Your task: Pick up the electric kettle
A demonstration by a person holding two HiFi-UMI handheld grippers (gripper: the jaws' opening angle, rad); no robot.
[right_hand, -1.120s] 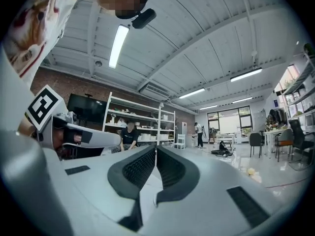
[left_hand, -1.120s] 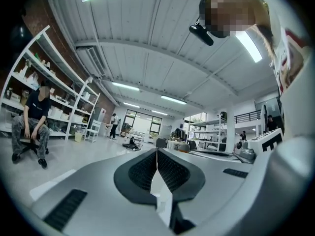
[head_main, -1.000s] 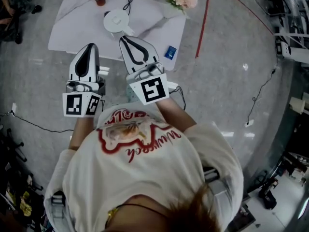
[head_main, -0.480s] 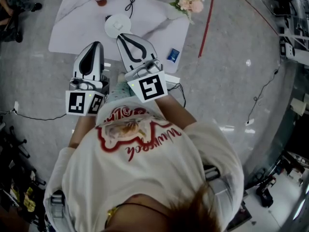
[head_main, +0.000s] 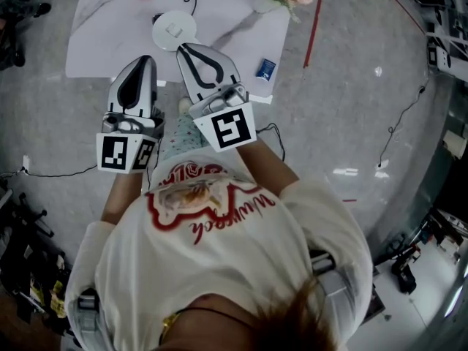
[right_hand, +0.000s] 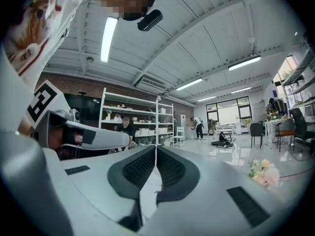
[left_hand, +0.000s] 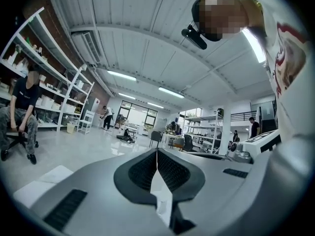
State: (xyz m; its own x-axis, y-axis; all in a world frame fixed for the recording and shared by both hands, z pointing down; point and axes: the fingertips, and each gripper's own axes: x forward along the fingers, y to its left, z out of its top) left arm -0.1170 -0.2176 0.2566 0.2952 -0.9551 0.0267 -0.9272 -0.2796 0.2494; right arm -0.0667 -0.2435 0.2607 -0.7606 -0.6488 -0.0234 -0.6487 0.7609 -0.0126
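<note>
Left claw (head_main: 145, 60) and right claw (head_main: 183, 47): jaws pressed together, empty, held level. Judged reason: the round white electric kettle (head_main: 174, 29) on the white marbled surface (head_main: 95, 46) is not yet reached.

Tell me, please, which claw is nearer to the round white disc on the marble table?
Right. In the head view the right claw points at the round white disc from just below it; the left claw sits lower and farther left.

Open lab: storage shelving (right_hand: 147, 113), office chairs (right_hand: 256, 130)
</note>
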